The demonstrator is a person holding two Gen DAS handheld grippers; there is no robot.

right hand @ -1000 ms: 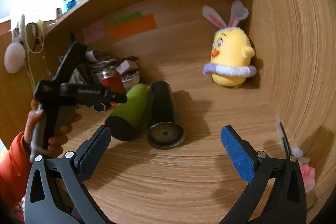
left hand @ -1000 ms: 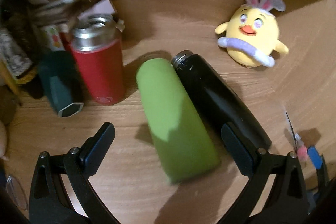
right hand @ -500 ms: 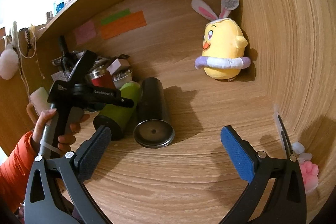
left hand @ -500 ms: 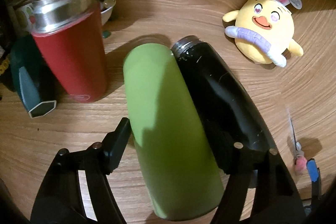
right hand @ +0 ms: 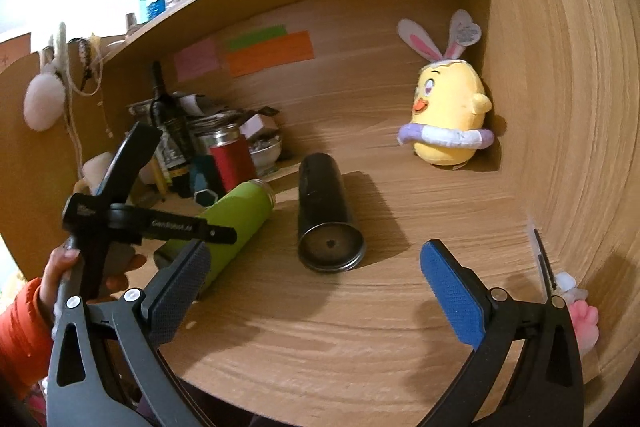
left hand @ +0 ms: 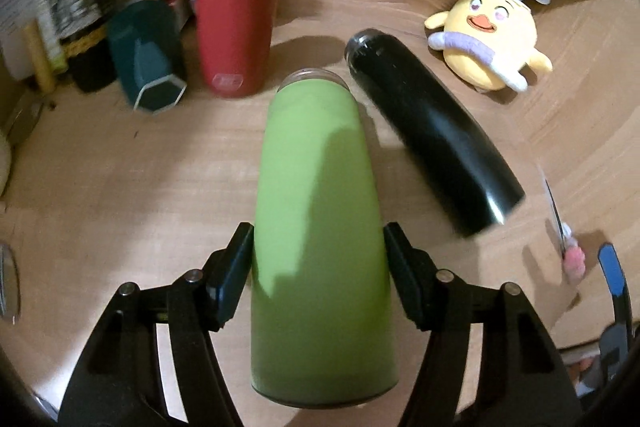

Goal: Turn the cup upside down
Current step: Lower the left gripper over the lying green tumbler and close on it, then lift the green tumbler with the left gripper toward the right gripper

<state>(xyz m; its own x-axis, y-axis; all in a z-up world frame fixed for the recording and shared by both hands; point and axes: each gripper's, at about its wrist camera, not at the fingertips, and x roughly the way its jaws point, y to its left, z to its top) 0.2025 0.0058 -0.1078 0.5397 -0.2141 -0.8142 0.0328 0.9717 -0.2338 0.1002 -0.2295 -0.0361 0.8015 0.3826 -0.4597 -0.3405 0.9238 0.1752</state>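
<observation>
My left gripper [left hand: 318, 259] is shut on the green cup [left hand: 320, 211], gripping its body near the base, mouth pointing away. In the right wrist view the green cup [right hand: 236, 223] is lifted off the desk and tilted, mouth end up and to the right, held by the left gripper [right hand: 200, 231]. A black cup [left hand: 432, 131] lies on its side on the wooden desk, also seen base-first in the right wrist view [right hand: 326, 215]. My right gripper [right hand: 316, 291] is open and empty, hovering over the desk's front.
A red cup [left hand: 236, 27] stands upright at the back left beside a dark green container [left hand: 148, 63] and clutter. A yellow plush chick [right hand: 448, 119] sits at the back right corner. Scissors [right hand: 544, 259] lie by the right wall.
My left gripper closed on the green cup and lifted it away from the black cup, tilting its mouth end upward. The right gripper stayed open, nearly still.
</observation>
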